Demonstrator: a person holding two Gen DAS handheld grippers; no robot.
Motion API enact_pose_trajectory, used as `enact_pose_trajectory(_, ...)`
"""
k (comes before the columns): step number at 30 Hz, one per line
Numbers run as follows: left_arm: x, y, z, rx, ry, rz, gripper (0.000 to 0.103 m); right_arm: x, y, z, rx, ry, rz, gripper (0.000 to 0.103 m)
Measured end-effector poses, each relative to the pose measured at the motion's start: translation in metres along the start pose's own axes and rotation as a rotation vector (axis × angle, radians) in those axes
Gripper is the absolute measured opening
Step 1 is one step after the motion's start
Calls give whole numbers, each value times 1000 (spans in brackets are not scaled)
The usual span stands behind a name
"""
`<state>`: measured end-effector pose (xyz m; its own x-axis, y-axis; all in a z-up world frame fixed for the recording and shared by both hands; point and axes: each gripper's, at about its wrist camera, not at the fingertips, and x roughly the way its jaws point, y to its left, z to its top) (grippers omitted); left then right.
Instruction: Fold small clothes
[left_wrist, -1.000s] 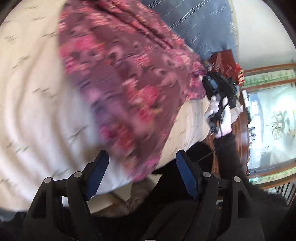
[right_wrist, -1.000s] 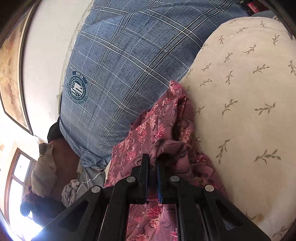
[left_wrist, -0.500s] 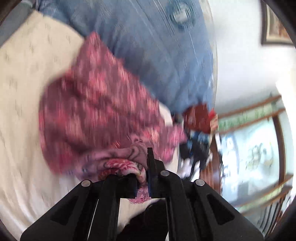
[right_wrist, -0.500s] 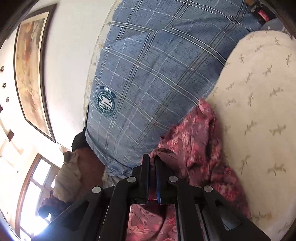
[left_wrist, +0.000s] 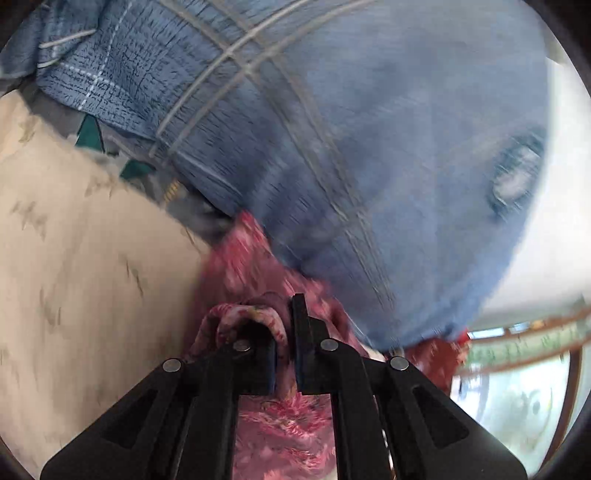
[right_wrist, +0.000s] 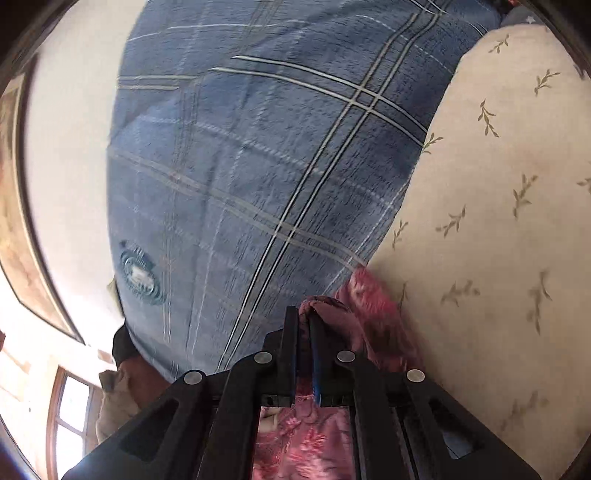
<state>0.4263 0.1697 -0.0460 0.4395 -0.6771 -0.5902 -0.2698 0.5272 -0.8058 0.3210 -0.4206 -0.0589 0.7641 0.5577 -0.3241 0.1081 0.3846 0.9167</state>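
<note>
Pink-and-maroon floral cloth garment (left_wrist: 243, 266) bunched against the big blue plaid cushion (left_wrist: 369, 147), at the edge of the cream leaf-print bed cover (left_wrist: 74, 277). Hangs slack from both pinch points, no clear long axis. Left hand-held gripper (left_wrist: 285, 354) clamped tight on a rolled hem. Right hand-held gripper (right_wrist: 303, 354) nearly closed, pinching another fold of same garment (right_wrist: 369, 306). Both equally near; next: pull apart, lay flat.

One pink floral garment (left_wrist: 255, 266), one big blue plaid pillow (left_wrist: 369, 147), one cream bed sheet with leaf sprigs (right_wrist: 498, 221), one framed picture (right_wrist: 14, 221), one window (right_wrist: 70, 424), and two grippers, left gripper (left_wrist: 284, 332) and right gripper (right_wrist: 304, 332).
</note>
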Motion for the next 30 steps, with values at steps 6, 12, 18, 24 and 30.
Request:
enact_pose_trajectory(6,-3,8,15,-72,33,-103,15,-17,-3,15,30,-85,-35,20)
enact_pose_trajectory(12,-37,4,0,24,-52,-101,58,-23,29,3,-198,45,-98,25)
enact_pose_trajectory(18,-16,-1,-30,153,57,-53,62,23,49,-30,-312,344,-157,49)
enact_pose_trajectory(24,44,-24,-35,257,79,172,58,64,59,9,-290,169,-253,39)
enact_pose_trajectory(30,6,-12,4,83,-64,90,57,31,60,38,-260,23,-270,42)
